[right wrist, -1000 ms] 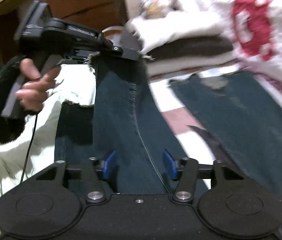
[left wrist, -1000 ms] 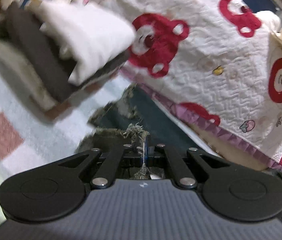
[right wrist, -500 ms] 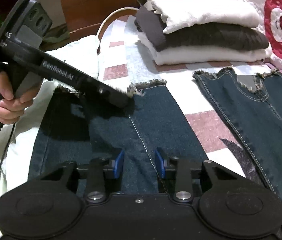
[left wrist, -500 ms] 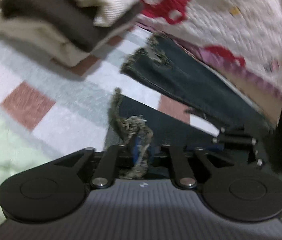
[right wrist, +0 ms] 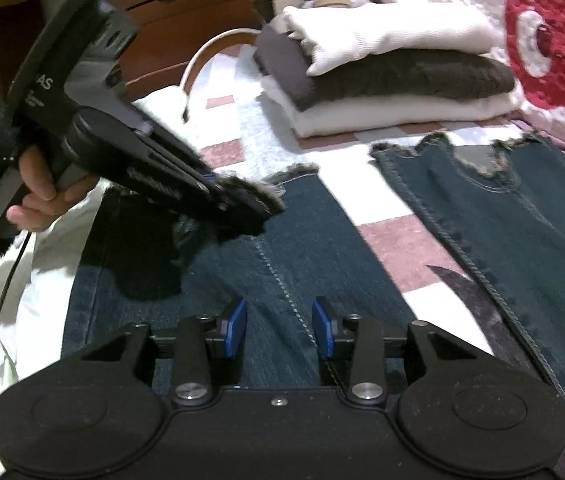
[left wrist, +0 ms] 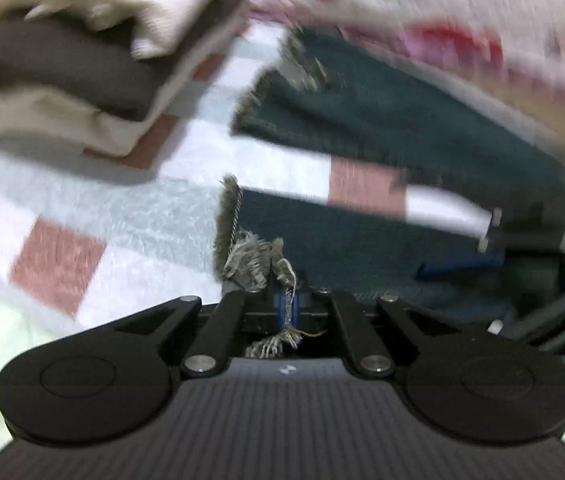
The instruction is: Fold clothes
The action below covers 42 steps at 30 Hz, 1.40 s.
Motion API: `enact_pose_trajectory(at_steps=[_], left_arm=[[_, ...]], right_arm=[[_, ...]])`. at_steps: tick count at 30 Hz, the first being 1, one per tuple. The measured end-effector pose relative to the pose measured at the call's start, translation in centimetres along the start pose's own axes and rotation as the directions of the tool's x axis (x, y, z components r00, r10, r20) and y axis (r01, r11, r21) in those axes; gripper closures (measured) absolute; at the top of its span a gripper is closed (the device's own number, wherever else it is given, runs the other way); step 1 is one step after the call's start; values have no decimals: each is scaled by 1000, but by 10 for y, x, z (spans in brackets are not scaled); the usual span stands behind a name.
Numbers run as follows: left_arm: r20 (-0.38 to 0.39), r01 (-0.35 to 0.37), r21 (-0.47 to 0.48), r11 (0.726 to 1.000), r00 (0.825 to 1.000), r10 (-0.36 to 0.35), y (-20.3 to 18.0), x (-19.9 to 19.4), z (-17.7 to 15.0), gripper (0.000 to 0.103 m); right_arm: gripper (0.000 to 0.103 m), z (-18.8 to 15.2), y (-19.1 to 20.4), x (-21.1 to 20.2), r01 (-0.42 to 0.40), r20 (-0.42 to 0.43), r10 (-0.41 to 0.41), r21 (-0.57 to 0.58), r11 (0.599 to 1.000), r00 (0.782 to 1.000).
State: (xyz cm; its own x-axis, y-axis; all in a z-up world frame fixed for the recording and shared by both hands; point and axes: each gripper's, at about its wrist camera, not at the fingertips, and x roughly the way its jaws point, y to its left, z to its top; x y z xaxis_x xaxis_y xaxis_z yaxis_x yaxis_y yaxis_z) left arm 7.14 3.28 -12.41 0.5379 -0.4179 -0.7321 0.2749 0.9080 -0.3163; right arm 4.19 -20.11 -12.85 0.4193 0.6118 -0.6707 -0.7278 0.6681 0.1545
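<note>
A checked bedspread (right wrist: 238, 148) covers the bed across the middle of the right wrist frame. On it lie dark blue jeans (right wrist: 322, 248), legs spread from lower centre to right edge, frayed hems toward a stack of folded clothes (right wrist: 386, 76) at upper centre. The left claw (right wrist: 242, 204), gripped by a hand (right wrist: 42, 196) at left centre, is clamped on the near leg's frayed hem (left wrist: 254, 260). The right claw (right wrist: 280, 328), at lower centre, has its blue pads (right wrist: 238, 322) apart over the leg seam, clamping nothing.
</note>
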Motion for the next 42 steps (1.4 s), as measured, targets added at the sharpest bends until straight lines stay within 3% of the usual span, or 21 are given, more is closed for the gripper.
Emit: enact_pose_trajectory(at_steps=[2,3,5,7,9,13,16,17,18,19,21,23,26,27,30,32,33,34,37,39,42], left_arm=[[88,81,-67,994,993,-75,5,-18,2,100],[149,139,-107,984,981,-123,8,-31,3,100],[275,266,-173,948,938,-213,14,-48,7,100],[348,358,-221,907,898,-270,18,-55,16,100],[381,391,-209,896,877,-294,15,-57,25,100],[394,420,-165,892,857,-331,5,-52,36,100],[378,405,-149,902,866,-327,-1,-44,38,100],[372,396,-143,907,871,-322,-1,-44,35,100],[369,376,-132,917,877,-307,0,-46,32,100],[370,348,-116,930,884,-285,-1,-47,30,100],[367,261,-69,963,904,-219,-5,-47,29,99],[330,85,14,996,940,-84,-13,-39,27,95],[205,-103,104,989,976,80,-20,-14,16,68],[162,-124,104,987,981,106,-20,-7,11,67],[54,-104,13,995,993,103,-12,1,-8,62],[35,-141,-39,989,989,143,-8,-6,-20,59],[30,-165,-66,984,985,167,-7,-13,-26,58],[26,-188,-94,978,981,191,-5,-21,-31,57],[6,-202,-175,964,978,206,-3,-36,-39,52],[-9,-204,-229,952,978,208,-1,-44,-43,38],[-31,-208,-307,929,978,208,2,-56,-49,36]], right_arm=[[58,2,-3,-13,14,26,-14,0,1000,1000],[56,4,-6,-21,8,44,-7,-3,1000,999],[50,9,-12,-38,-7,80,8,-9,1000,997],[44,19,-20,-55,-30,128,30,-5,1000,991],[41,29,-28,-65,-44,146,44,-6,999,988],[31,44,-51,-62,-73,90,68,47,996,994],[36,38,-72,-48,-161,26,159,187,969,987],[50,35,-76,-45,-185,26,184,224,957,983],[90,31,-79,-43,-204,31,203,255,945,979],[92,29,-79,-45,-204,46,199,263,943,979],[92,30,-76,-53,-146,88,128,241,960,988],[92,37,-76,-55,-31,96,12,197,980,995],[93,41,-75,-30,168,28,-170,54,984,985],[93,40,-75,-24,218,11,-218,17,976,976],[91,23,-75,-48,252,30,-256,98,963,966],[86,11,-75,-64,273,41,-282,151,950,959],[73,6,-75,-72,283,46,-295,178,943,954],[68,0,-75,-80,292,51,-308,205,934,950],[59,-18,-74,-104,317,62,-347,284,905,936],[51,-40,-74,-136,325,69,-370,348,879,927],[51,-93,-65,-199,387,15,-432,418,822,902]])
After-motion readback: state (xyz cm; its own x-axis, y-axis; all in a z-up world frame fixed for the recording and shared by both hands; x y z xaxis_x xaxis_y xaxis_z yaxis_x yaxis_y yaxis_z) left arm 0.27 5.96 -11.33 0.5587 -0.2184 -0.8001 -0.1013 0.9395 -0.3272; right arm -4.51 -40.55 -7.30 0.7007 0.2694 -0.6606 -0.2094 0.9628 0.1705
